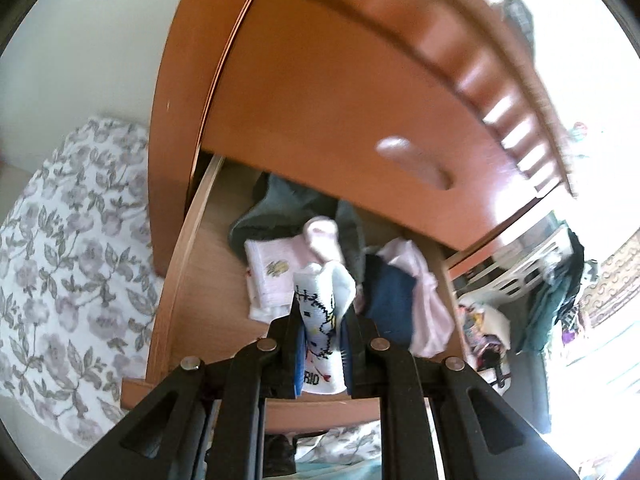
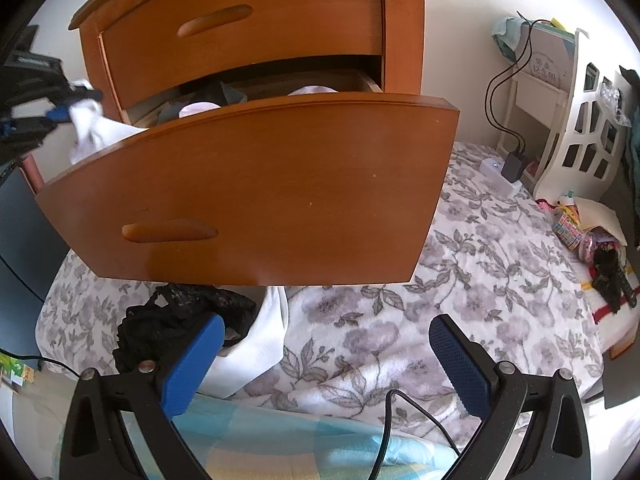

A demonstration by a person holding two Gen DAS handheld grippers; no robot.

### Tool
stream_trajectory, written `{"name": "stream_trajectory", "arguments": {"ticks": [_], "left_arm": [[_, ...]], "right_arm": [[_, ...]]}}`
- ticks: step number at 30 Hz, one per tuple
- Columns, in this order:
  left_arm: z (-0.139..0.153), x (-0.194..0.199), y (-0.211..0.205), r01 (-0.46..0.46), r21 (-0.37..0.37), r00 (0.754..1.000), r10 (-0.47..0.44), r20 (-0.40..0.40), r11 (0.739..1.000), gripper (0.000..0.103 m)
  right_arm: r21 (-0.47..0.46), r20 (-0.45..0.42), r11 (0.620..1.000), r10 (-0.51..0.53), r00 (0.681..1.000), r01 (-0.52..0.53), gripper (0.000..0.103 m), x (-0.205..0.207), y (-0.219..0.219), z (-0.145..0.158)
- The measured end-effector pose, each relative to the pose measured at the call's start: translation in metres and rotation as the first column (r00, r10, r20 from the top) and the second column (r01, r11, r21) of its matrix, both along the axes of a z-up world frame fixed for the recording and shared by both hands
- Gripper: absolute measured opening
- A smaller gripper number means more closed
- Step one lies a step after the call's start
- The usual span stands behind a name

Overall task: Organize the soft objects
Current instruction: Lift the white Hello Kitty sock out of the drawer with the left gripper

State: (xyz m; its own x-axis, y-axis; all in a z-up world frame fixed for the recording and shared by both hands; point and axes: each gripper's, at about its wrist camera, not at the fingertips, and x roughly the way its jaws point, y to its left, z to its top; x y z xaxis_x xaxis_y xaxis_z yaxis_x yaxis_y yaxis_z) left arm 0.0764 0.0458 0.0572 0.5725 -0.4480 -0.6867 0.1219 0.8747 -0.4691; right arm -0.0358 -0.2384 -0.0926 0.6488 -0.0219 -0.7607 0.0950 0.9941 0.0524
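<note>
Left wrist view shows the left gripper point(image 1: 322, 320) with its fingers point(image 1: 290, 344) pinched narrow on a white printed sock point(image 1: 320, 340), held over the open drawer point(image 1: 192, 264) of the wooden dresser point(image 1: 320, 100). Folded clothes point(image 1: 272, 276) and a navy garment point(image 1: 390, 300) already lie inside. To do this well, the sock should probably go onto the bare drawer floor at the left before the fingers part. Motion blur smears the upper drawer's handle.

Right wrist view shows the right gripper point(image 2: 324, 364) with fingers point(image 2: 194, 360) spread wide and empty above the floral bedspread point(image 2: 460, 280). A black lace garment point(image 2: 172, 316) and a white cloth point(image 2: 256, 344) lie near, partly hidden by the drawer front and left finger.
</note>
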Motion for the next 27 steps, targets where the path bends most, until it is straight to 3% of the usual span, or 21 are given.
{"name": "stream_trajectory", "arguments": {"ticks": [6,14,21,27], "left_arm": [[0.033,-0.027,0.001,0.032,-0.049,0.992,-0.025,0.124,0.998,0.015],[0.084,-0.067,-0.003,0.088,-0.057,0.954,-0.067,0.292,0.995,0.015],[0.101,-0.089,-0.001,0.116,-0.057,0.937,-0.090,0.337,0.992,0.015],[0.095,-0.095,-0.004,0.123,-0.051,0.945,-0.101,0.312,0.991,0.015]], "right_arm": [[-0.001,0.000,1.000,-0.001,1.000,0.001,0.103,0.000,0.001,0.000],[-0.007,0.007,1.000,0.003,1.000,-0.003,0.103,-0.001,0.001,0.000],[0.004,0.049,1.000,0.002,0.999,-0.003,0.103,-0.004,0.000,0.006],[0.004,0.109,1.000,-0.019,0.994,0.018,0.103,-0.008,-0.005,0.014]]}}
